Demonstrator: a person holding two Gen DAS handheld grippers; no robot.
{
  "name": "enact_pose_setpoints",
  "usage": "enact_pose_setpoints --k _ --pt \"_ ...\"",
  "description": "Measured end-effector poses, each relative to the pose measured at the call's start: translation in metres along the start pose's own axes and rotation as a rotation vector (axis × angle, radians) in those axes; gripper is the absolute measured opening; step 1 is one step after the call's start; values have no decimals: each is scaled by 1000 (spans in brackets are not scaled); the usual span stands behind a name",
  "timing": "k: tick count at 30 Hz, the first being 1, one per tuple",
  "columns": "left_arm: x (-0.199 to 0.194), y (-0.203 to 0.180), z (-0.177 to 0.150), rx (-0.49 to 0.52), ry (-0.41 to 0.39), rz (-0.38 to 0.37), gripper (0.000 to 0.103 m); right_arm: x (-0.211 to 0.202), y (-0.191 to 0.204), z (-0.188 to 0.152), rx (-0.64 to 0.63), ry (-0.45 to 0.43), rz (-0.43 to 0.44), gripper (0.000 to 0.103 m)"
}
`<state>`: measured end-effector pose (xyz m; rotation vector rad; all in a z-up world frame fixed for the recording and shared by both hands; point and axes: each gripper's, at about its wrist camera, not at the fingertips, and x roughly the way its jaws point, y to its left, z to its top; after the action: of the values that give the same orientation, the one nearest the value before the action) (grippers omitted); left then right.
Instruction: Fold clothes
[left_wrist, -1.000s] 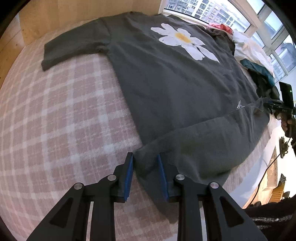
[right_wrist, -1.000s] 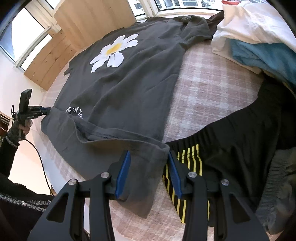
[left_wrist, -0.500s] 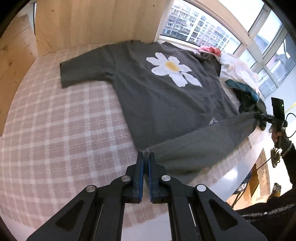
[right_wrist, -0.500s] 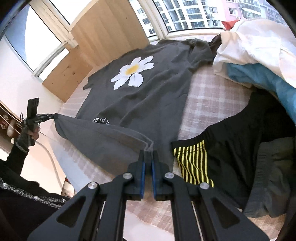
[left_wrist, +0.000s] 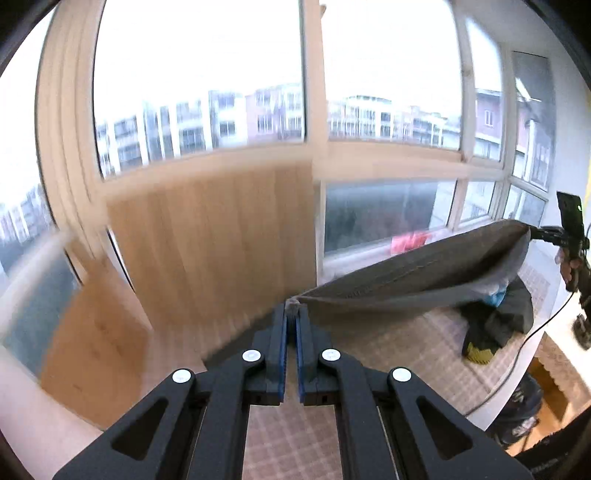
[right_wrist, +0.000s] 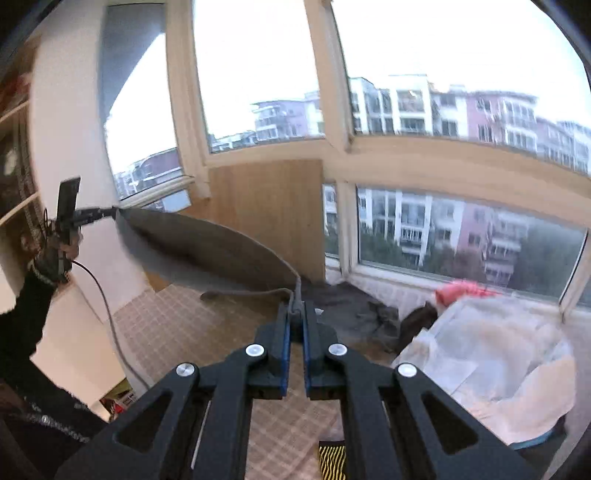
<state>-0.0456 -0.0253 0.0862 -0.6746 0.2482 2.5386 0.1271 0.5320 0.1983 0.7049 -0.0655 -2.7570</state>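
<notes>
The dark grey T-shirt (left_wrist: 417, 284) hangs in the air, its hem stretched between my two grippers. My left gripper (left_wrist: 291, 314) is shut on one hem corner. My right gripper (right_wrist: 295, 312) is shut on the other corner, and the shirt (right_wrist: 207, 247) spans from it to the left gripper seen at far left (right_wrist: 107, 212). In the left wrist view the right gripper (left_wrist: 535, 232) holds the far end. The flower print is hidden.
The pink plaid bed surface (left_wrist: 406, 347) lies below. A pile of other clothes lies on it: a black garment with yellow stripes (left_wrist: 495, 325), white fabric (right_wrist: 491, 350), a red piece (right_wrist: 461, 290). Windows and a wooden panel (left_wrist: 214, 243) stand behind.
Both grippers closed on the hem corners and lifted the shirt high off the bed. Both cameras tilted up toward the windows.
</notes>
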Motion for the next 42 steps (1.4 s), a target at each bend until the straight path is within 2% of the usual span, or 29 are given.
enact_pose_setpoints --k 2,4,7,10,13,15,17,22,25,26,27,29,30,31,32,35,37,39,42 --pt "-26 -12 -13 18 -7 15 3 -14 12 -9 -17 -7 15 5" --pt "-46 -24 -37 28 7 27 4 -17 21 -37 -17 20 35 5" --pt "-51 -30 -104 -37 76 5 4 -7 26 -100 41 84 81 5" --pt "-34 -34 -181 -110 185 -27 3 21 26 -174 128 186 116 5" --pt "0 -39 -255 -166 317 -39 3 62 27 -253 183 340 102 5" --pt "23 -47 -294 -171 403 -38 3 80 26 -288 206 410 90 5" --pt "31 -51 -315 -168 459 -38 3 92 31 -314 179 477 73 5" --pt "33 -60 -345 -150 562 -41 4 96 32 -340 175 546 62 5" --pt "34 -65 -363 -139 624 -42 4 106 27 -346 166 601 46 6" --pt "34 -67 -369 -135 645 -43 5 107 29 -348 157 637 31 11" --pt "34 -68 -375 -132 666 -43 8 106 31 -348 142 689 29 11" --pt "35 -72 -387 -124 707 -44 8 93 35 -349 98 737 39 11" --pt "38 -70 -385 -117 715 -42 8 86 33 -346 93 745 38 11" --pt "47 -64 -367 -102 701 -34 8 78 31 -341 90 750 38 11" --pt "56 -57 -349 -87 686 -26 8 71 27 -329 112 731 43 11" --pt "83 -37 -296 -44 644 -3 8 55 13 -271 159 602 71 12" --pt "100 -24 -260 -15 615 13 8 53 6 -224 161 504 88 23" --pt "118 -11 -225 14 586 28 8 60 -1 -175 132 418 83 46" --pt "144 9 -171 58 543 51 14 93 -21 -97 93 326 36 50"
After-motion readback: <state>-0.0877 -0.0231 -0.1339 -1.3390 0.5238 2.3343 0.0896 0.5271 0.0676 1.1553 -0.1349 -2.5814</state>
